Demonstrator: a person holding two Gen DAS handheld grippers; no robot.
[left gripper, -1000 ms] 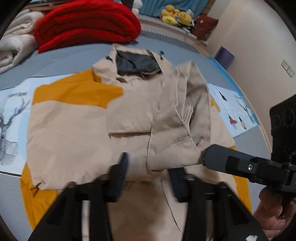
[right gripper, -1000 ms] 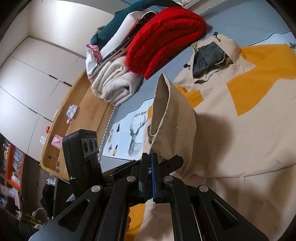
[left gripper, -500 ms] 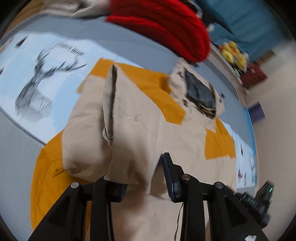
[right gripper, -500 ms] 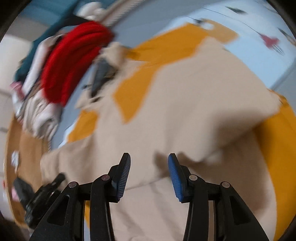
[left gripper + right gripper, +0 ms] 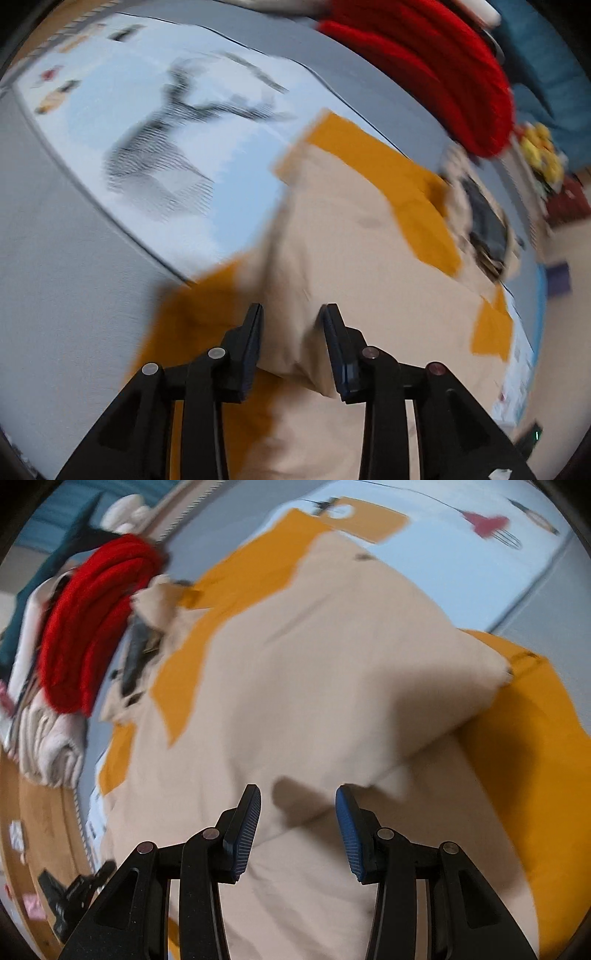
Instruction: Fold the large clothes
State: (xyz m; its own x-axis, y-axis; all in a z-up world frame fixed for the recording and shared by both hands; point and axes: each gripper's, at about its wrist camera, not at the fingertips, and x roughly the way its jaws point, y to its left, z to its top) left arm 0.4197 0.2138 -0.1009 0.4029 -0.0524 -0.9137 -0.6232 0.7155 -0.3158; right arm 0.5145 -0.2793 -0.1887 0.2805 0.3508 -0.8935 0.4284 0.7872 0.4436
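The beige-and-orange jacket (image 5: 351,236) lies spread on the grey mat (image 5: 55,258) with its sleeves folded in over the body, and everything else sits around it. Its dark-lined hood (image 5: 484,221) points toward the red folded blanket (image 5: 443,66), which lies just past the collar end (in the right wrist view the same blanket (image 5: 92,627) tops a pile of pale folded cloth (image 5: 51,738)). A light blue panel with a deer print (image 5: 166,155) borders the jacket on one side.

The left gripper (image 5: 291,332) hangs over the jacket's lower edge with its jaws parted, a fold of beige cloth lying between them; its jaws have just been opening. The right gripper (image 5: 297,812) hovers above the folded sleeve (image 5: 369,686), jaws likewise apart and pressing nothing, having just been opening too. Both views are blurred.
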